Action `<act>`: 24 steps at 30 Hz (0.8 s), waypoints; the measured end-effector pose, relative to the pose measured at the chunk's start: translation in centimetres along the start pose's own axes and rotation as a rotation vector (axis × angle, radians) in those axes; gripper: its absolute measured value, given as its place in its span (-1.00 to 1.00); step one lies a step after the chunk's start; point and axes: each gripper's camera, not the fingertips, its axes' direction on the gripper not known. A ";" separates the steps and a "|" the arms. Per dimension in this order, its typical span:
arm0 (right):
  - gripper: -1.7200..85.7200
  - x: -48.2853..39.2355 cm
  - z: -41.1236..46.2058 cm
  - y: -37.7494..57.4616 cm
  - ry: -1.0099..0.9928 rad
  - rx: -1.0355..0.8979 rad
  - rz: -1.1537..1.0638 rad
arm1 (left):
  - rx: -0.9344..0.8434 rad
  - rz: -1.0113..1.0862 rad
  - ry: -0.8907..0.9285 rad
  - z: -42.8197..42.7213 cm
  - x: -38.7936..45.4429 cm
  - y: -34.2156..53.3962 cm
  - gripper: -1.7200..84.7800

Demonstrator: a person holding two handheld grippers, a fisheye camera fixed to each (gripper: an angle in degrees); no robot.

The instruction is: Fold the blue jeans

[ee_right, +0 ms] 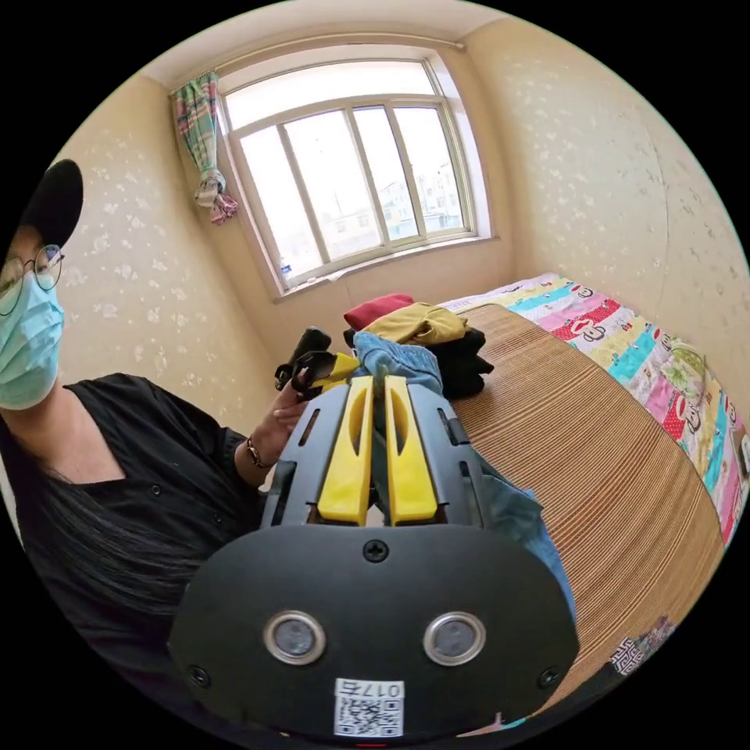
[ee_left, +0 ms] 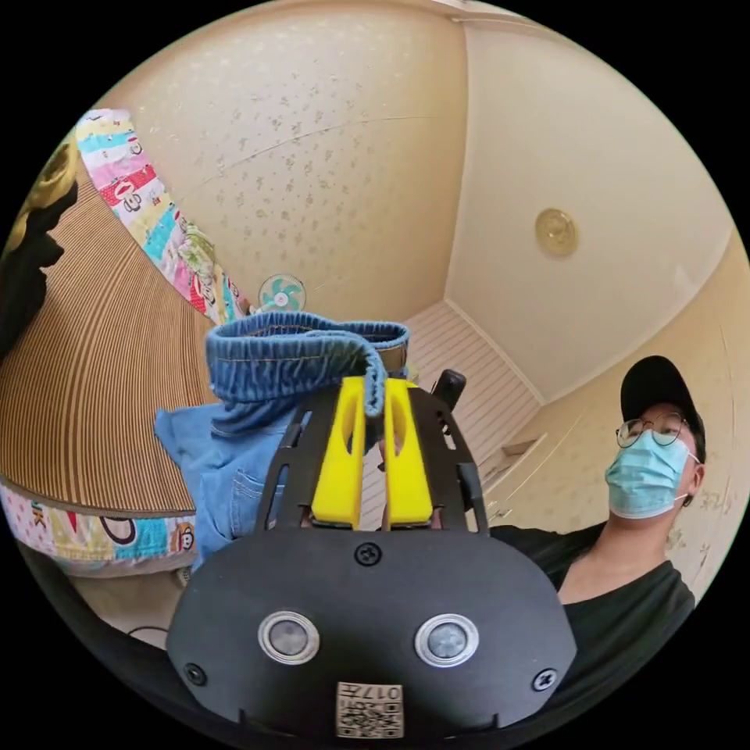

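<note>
Blue jeans (ee_left: 258,406) hang lifted by their elastic waistband, legs drooping.

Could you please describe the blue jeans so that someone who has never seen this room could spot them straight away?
Start from the bed's striped bamboo mat. In front of it the left gripper and right gripper each pinch the blue jeans off the mat. Unlike the red, mustard and black clothes pile on the mat, they are faded denim with a gathered waistband.

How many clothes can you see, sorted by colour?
Blue: 1, the jeans, gripped by both tongs, left and right
Red: 1, a folded piece on the bed mat
Mustard yellow: 1, a crumpled piece
Black: 1, a piece under the yellow one
Total: 4
</note>
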 end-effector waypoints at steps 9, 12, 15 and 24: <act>-0.91 -7.8 -21.4 3.5 0.288 0.520 -0.088 | -0.049 0.565 0.008 -4.3 18.0 -6.3 -0.89; -0.90 -15.7 -26.5 2.0 0.488 0.639 -0.208 | -0.120 0.775 -0.198 -2.4 28.5 -8.6 -0.91; -0.90 -22.0 -29.1 0.1 0.638 0.718 -0.307 | -0.127 0.907 -0.342 0.3 36.8 -8.6 -0.92; -0.90 -31.2 -29.4 -8.7 1.095 0.781 -0.457 | 0.234 1.037 -0.673 7.3 51.7 -12.3 -0.92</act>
